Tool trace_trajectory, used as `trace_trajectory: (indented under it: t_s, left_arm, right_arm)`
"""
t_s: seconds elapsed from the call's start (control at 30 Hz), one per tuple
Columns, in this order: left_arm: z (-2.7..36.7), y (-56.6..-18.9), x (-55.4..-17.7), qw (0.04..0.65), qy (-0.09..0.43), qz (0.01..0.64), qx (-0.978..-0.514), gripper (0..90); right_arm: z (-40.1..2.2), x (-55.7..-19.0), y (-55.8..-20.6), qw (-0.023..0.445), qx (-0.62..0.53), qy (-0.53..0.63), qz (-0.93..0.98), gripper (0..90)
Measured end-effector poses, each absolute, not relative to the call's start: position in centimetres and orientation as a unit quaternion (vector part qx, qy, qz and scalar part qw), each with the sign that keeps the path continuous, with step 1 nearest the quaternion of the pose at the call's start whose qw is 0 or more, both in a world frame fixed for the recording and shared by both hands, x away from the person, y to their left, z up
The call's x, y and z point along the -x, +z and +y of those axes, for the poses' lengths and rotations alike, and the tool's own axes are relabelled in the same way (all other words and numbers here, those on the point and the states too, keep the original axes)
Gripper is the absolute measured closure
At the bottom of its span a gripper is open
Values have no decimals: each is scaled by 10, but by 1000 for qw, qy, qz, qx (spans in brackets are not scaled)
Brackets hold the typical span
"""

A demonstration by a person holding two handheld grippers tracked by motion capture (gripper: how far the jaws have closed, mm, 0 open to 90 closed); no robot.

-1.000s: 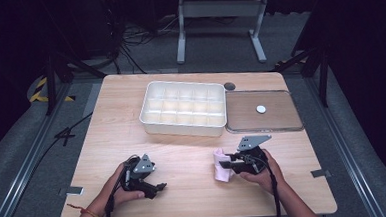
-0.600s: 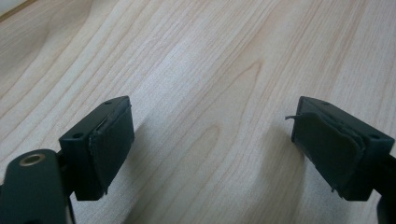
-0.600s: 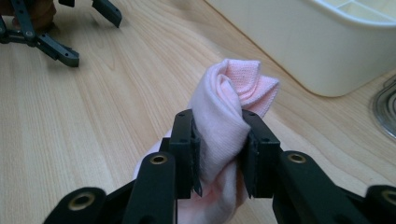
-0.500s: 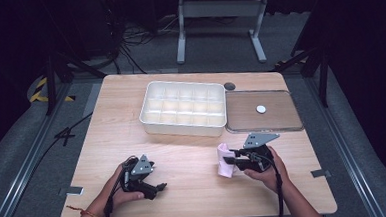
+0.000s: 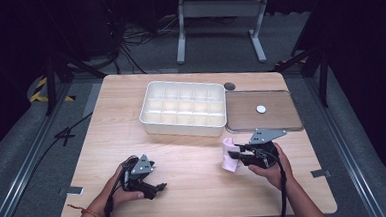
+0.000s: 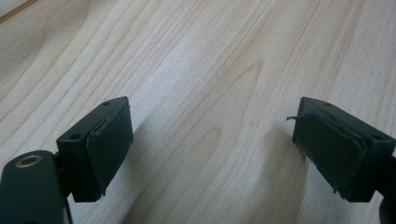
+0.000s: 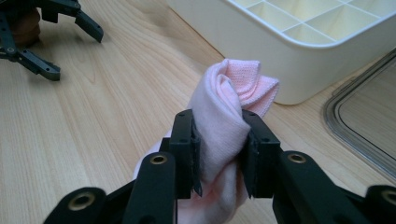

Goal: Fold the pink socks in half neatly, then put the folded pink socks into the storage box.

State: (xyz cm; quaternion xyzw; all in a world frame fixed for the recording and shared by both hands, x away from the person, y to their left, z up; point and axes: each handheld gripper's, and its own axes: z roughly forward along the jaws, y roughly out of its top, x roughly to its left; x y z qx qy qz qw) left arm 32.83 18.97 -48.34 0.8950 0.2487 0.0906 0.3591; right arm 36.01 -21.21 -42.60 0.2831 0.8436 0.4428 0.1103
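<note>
A: Start with the high view. What lies on the counter (image 5: 193, 153)?

B: A white compartment tray (image 5: 183, 109) stands toward the far side, and just to its right lies a flat clear lid (image 5: 261, 112) with a small white disc (image 5: 261, 109) on it. A dark round spot (image 5: 229, 86) sits in the wood behind the tray's right corner.

A: And the hands?

B: Both come in from the near edge. The left gripper (image 5: 157, 187) rests low on the near-left part of the counter, held in the left hand (image 5: 120, 192), with nothing near it. The right gripper (image 5: 235, 155) is in the right hand (image 5: 269, 167), nearer the tray, and it pinches a rolled pink cloth (image 5: 229, 155). The cloth stands upright just in front of the tray's near right corner, close to the lid's near edge.

A: The left gripper view?

B: Its jaws stand spread wide over bare wood grain, and they have just been opening a little further. Nothing is between them.

A: And the right gripper view?

B: The pads (image 7: 189, 154) press on both sides of the pink cloth (image 7: 224, 135), whose rolled top rises above them. The tray's white wall (image 7: 261, 51) is just behind it, the lid's rim (image 7: 350, 130) at the right, and the left gripper (image 7: 74, 44) shows far off at the top left, spread.
</note>
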Motion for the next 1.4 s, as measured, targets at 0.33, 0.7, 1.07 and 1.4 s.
trace_trajectory:
  t_s: [0.33, 0.7, 1.07, 1.4]
  left_arm:
    - [191, -483, -329, 361, 87, 245, -896, 133]
    - [191, -483, -329, 361, 87, 245, -895, 133]
    - [191, -483, -329, 360, 90, 244, -896, 134]
    - [191, -483, -329, 361, 90, 244, -896, 134]
  right_arm:
    - [-217, -362, -423, 124, -292, 445, 838, 693]
    - [-222, -363, -420, 139, -297, 449, 831, 693]
    - [-229, -362, -414, 149, -302, 460, 821, 693]
    - [-236, -363, -412, 158, -311, 467, 812, 693]
